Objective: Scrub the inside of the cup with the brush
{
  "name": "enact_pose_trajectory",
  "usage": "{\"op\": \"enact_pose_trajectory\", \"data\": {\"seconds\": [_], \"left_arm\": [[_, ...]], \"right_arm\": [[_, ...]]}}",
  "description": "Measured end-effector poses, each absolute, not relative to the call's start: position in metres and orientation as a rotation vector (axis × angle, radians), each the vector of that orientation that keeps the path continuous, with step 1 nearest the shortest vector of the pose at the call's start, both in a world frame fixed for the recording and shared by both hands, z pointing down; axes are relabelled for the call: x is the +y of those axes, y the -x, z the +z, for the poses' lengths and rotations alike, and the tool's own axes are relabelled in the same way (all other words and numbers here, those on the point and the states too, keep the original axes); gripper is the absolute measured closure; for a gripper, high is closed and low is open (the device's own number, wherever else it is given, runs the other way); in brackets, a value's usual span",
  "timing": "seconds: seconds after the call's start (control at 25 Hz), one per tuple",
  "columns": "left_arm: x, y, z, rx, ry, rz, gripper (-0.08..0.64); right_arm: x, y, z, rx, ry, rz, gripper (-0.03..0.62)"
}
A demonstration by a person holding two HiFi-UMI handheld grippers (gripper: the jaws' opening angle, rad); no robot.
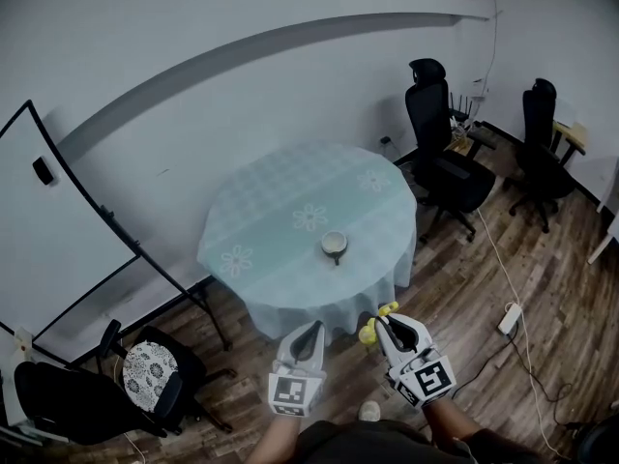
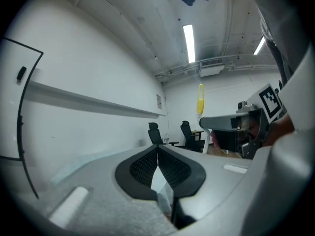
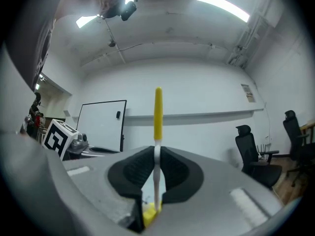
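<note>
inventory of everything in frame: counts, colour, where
round table: 1, pale teal patterned cloth, centre of the room
cup: 1, light, on the table towards its near edge
whiteboard: 1, white with a black frame, left
office chairs: 2, black, far right beyond the table
cushioned chair: 1, black with a patterned seat pad, lower left
power strip: 1, white, on the wood floor at right
brush: 1, yellow and white, upright in the right gripper's jaws
left gripper: 1, grey, bottom centre, jaws together on nothing
right gripper: 1, grey, bottom centre right, shut on the brush
</note>
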State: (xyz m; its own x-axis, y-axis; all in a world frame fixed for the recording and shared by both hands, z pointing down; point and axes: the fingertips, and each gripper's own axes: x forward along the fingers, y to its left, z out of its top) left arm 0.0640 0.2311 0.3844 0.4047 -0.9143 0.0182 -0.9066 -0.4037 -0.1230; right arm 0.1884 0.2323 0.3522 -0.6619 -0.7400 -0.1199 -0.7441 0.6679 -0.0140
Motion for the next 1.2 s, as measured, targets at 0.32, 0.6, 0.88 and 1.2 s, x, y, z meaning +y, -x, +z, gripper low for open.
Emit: {"op": "enact_pose_trajectory", "data": {"seconds": [0.32,0.6,0.88,1.2], "left_arm": [[0.188,-0.044,0.378,1.725,2.529,-0.112,0.554],[0.135,-0.007,0.379,1.696,2.58,-0.103,0.554],[0.079,0.037,0.379,1.639,2.635,-0.09,0.554],[0.035,0.093,0.389,1.576,2.679,-0.103,0.554]], "right_arm": [[0.192,-0.176,0.355,2.792,1.2,0.088,0.554],[0.143,-0.138,0.337,2.768,1.238,0.125,0.554],[0.091,-0.104,0.331,2.667,1.345,-0.023,0.554],[0.046,-0.054,0.348,2.66,1.453,-0.021,0.554]]}}
